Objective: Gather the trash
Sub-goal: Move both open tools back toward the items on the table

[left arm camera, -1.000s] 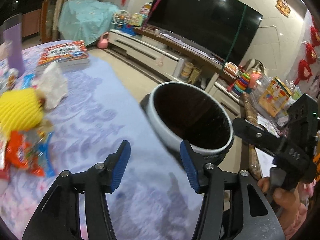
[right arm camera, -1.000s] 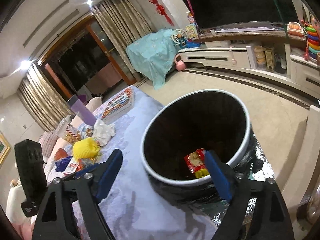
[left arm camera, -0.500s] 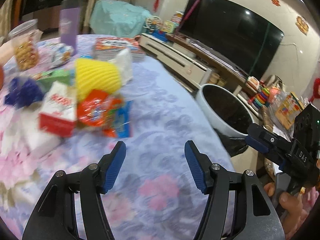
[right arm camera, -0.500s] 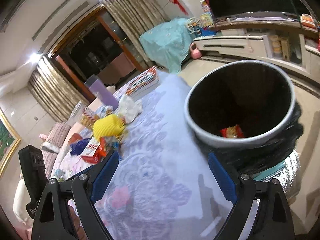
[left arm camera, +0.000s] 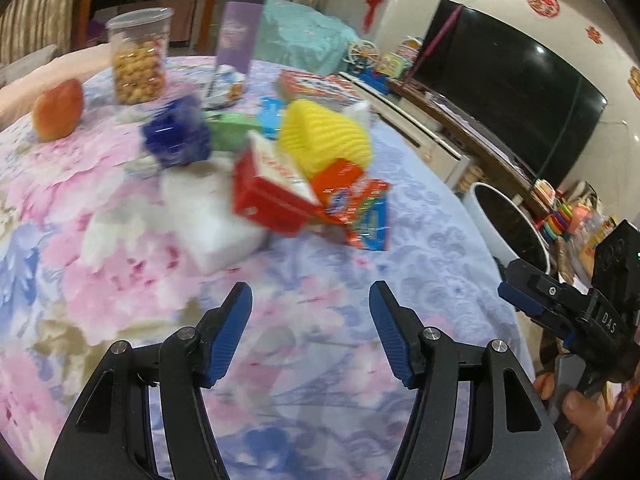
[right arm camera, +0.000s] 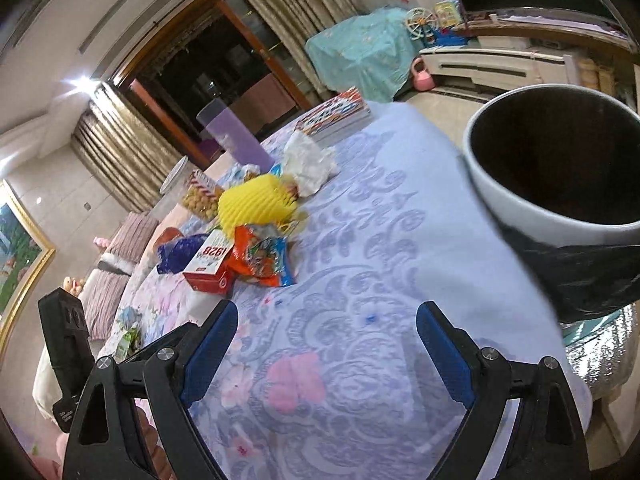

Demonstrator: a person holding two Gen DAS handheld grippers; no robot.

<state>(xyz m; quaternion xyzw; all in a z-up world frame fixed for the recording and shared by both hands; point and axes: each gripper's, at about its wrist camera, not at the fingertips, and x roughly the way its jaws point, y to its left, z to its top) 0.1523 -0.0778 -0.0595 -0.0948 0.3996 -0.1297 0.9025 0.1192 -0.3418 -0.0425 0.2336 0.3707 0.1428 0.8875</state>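
A pile of trash lies on the floral tablecloth [left arm camera: 312, 264]: a red and white carton [left arm camera: 269, 188] [right arm camera: 210, 266], an orange snack wrapper [left arm camera: 354, 204] [right arm camera: 260, 254], a yellow foam net [left arm camera: 322, 138] [right arm camera: 254, 206], a blue wrapper [left arm camera: 176, 134] [right arm camera: 178, 250] and crumpled white tissue [right arm camera: 310, 160]. My left gripper [left arm camera: 310, 312] hangs open over the cloth, short of the pile, nothing between its fingers. My right gripper [right arm camera: 326, 338] is open too, over the cloth between the pile and the white bin [right arm camera: 560, 184] [left arm camera: 502, 228] with its black liner at the table's edge.
On the far side of the table stand a clear jar of snacks [left arm camera: 138, 56], a purple cup [left arm camera: 240, 28], a stack of books [left arm camera: 316, 86] and an orange fruit [left arm camera: 58, 110]. A white block [left arm camera: 212, 216] lies by the carton. The bin stands beyond the table's right edge.
Both grippers have swung away from the bin toward the trash pile. The pile now sits ahead of the left gripper; the bin has slid to the right in both views.
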